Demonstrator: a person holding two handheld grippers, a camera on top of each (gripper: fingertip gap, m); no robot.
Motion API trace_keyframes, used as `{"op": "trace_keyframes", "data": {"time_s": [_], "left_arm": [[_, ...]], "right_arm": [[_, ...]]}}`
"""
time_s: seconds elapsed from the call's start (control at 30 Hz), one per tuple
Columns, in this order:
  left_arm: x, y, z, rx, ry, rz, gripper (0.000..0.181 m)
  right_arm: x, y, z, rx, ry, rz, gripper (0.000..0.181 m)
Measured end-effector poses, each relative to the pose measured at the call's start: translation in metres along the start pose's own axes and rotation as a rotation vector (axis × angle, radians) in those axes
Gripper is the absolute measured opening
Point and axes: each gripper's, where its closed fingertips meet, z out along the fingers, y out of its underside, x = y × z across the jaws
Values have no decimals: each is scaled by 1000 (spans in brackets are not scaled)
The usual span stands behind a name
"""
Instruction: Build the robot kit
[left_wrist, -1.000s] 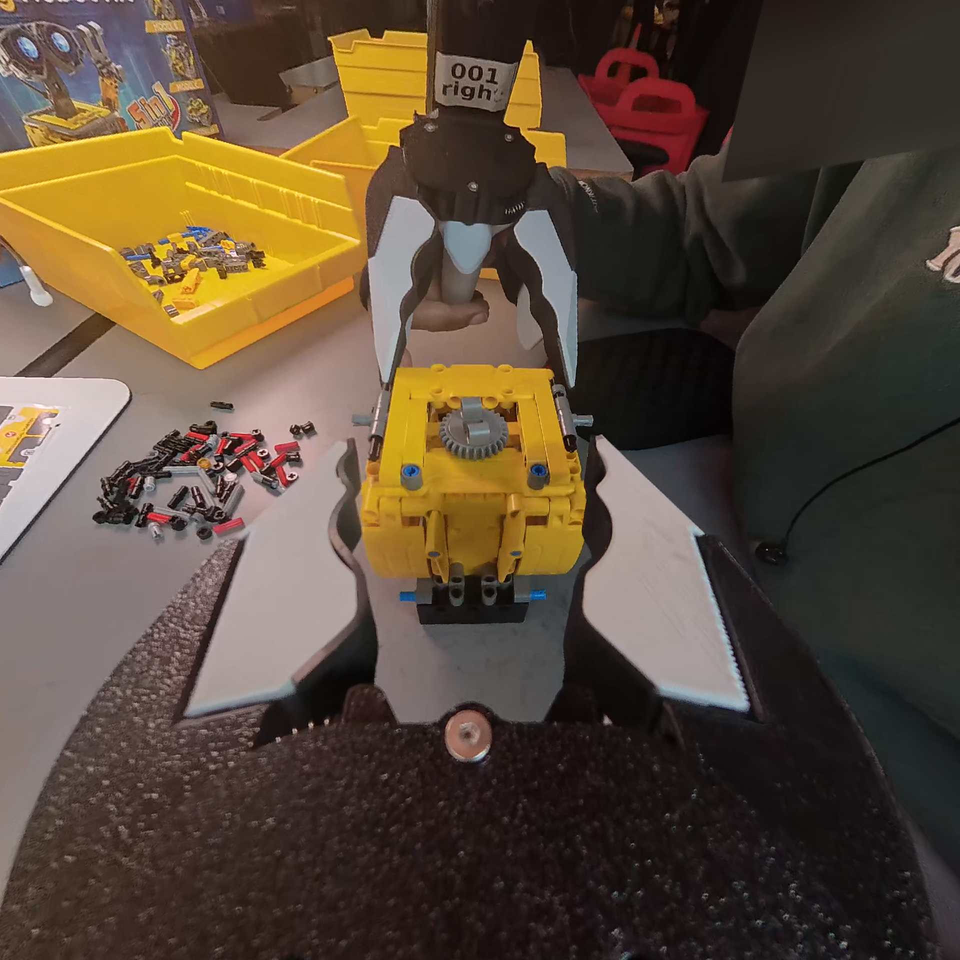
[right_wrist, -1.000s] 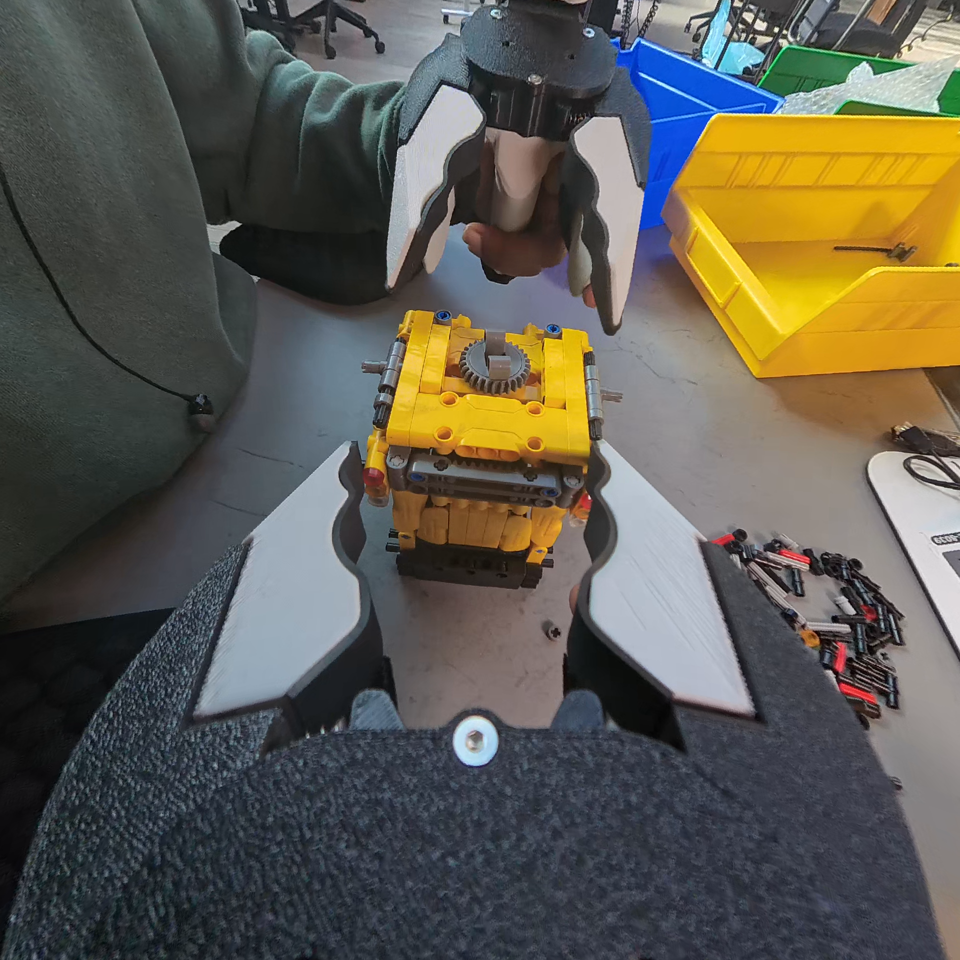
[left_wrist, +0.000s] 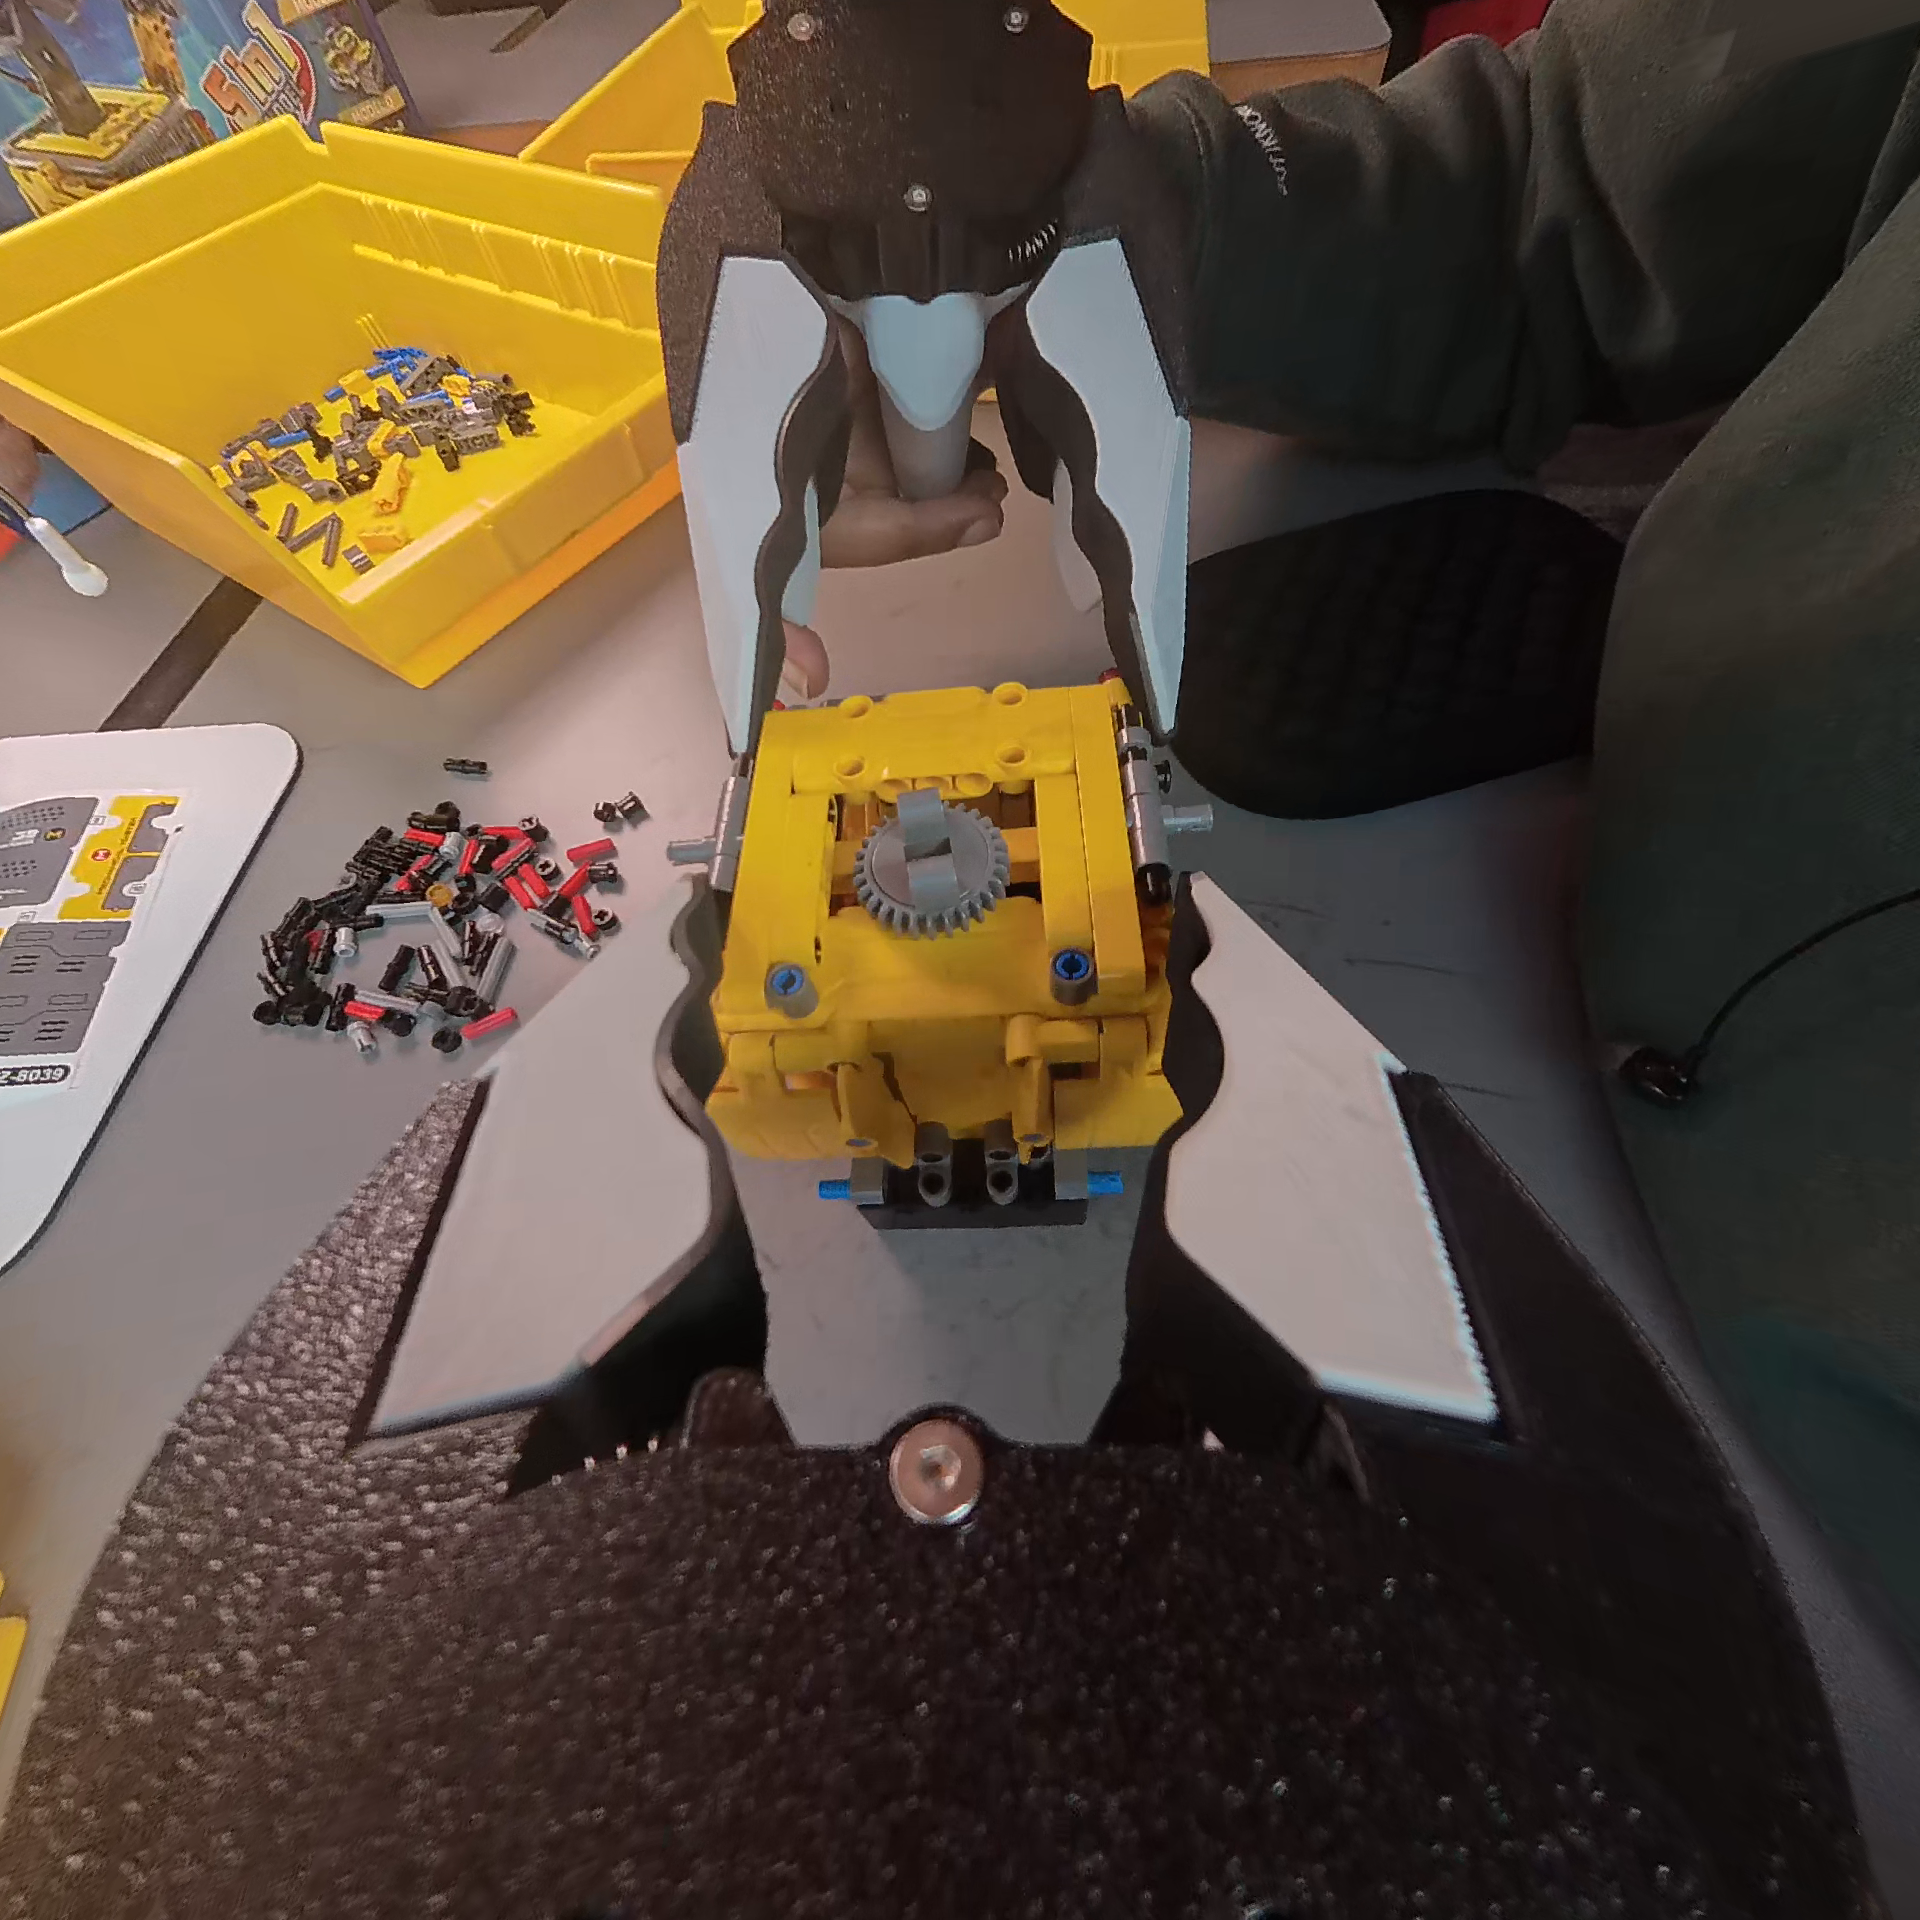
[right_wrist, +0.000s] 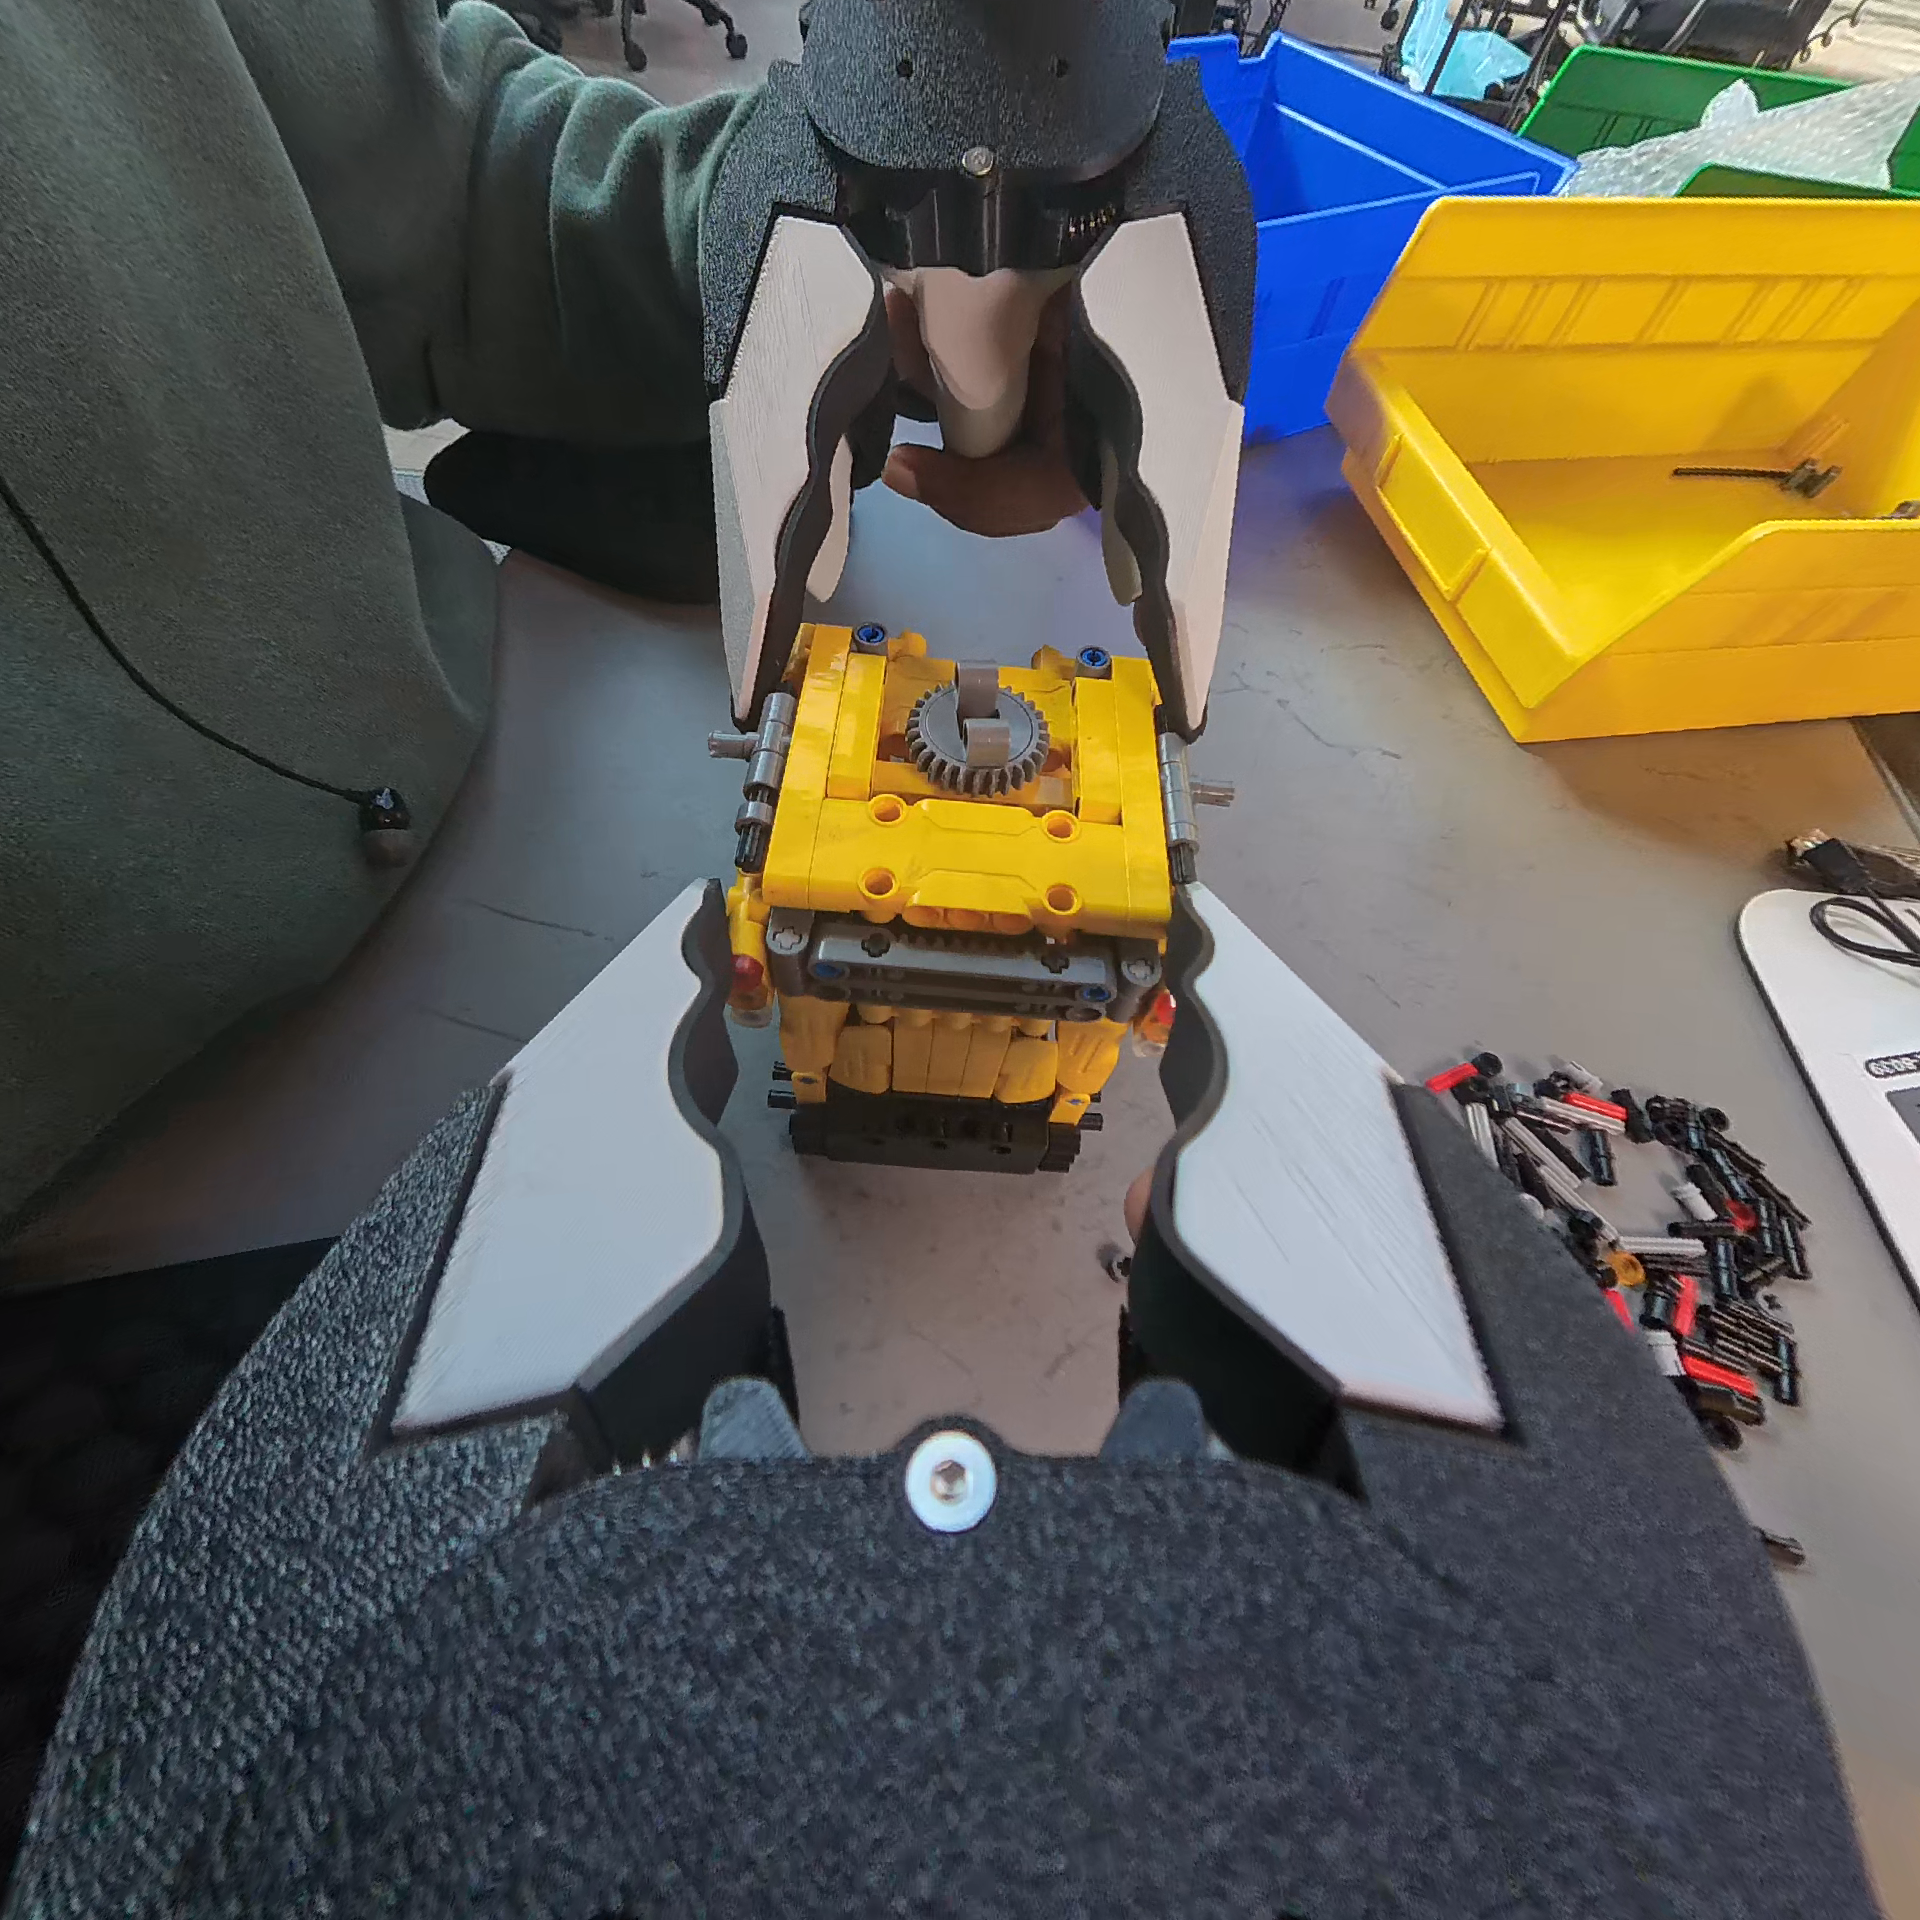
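Both tools have closed in on the yellow brick model (left_wrist: 935, 966) since a second ago: the right tool (left_wrist: 951, 707), then hanging above its far edge, now has its fingertips down at the far top corners. Nearest in the left wrist view, the left tool (left_wrist: 935, 997) stands spread wide, its fingers flanking the model's near sides; I cannot tell whether the pads press on it. From the right wrist view the right tool (right_wrist: 951, 966) is likewise wide, its tips just beside the model's (right_wrist: 956, 883) upper corners, and the left tool (right_wrist: 971, 686) faces it across the top.

That model sits upright on the grey desk (left_wrist: 312, 1195) between them, on a black base with a grey gear (left_wrist: 920, 868) on top.

To the left lies a loose heap of black, red and grey pins (left_wrist: 436, 925), then a white sticker sheet (left_wrist: 94, 935). Farther off stands a yellow bin (left_wrist: 312, 395) holding small parts. Beyond, in the right wrist view, are another yellow bin (right_wrist: 1662, 520) and a blue bin (right_wrist: 1340, 218)
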Motion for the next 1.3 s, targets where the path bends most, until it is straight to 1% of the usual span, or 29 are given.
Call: {"op": "trace_keyframes", "data": {"time_s": [0.13,0.2,0.27,0.3,0.37,0.43,0.47,0.67,0.83,1.1,1.17,1.3], "left_arm": [[-2,0,-1,34,3,1,86],[-2,1,-3,26,4,9,88],[-7,1,-9,14,-29,26,95],[-9,1,-12,19,-38,22,96],[-9,3,-14,18,-16,-9,100],[-7,7,-9,6,6,-19,96],[-3,7,-7,10,27,-24,89],[-3,6,-4,6,34,-24,89],[-3,6,-5,12,41,-31,89],[-5,6,-5,22,18,-15,89],[-5,6,-5,25,14,-6,90],[0,5,0,23,39,2,93]], "right_arm": [[1,0,0,-2,-1,9,84],[1,0,0,-2,1,4,84],[1,0,0,-1,5,2,85],[1,1,0,-3,6,1,85],[5,1,0,-10,25,-3,95],[5,1,2,-1,17,7,97],[3,0,5,5,9,11,96],[3,-1,9,45,1,27,93],[3,-1,9,40,5,29,92],[7,3,2,-22,45,-17,93],[5,2,2,-13,33,-14,88],[1,-3,6,18,14,-25,88]]}}
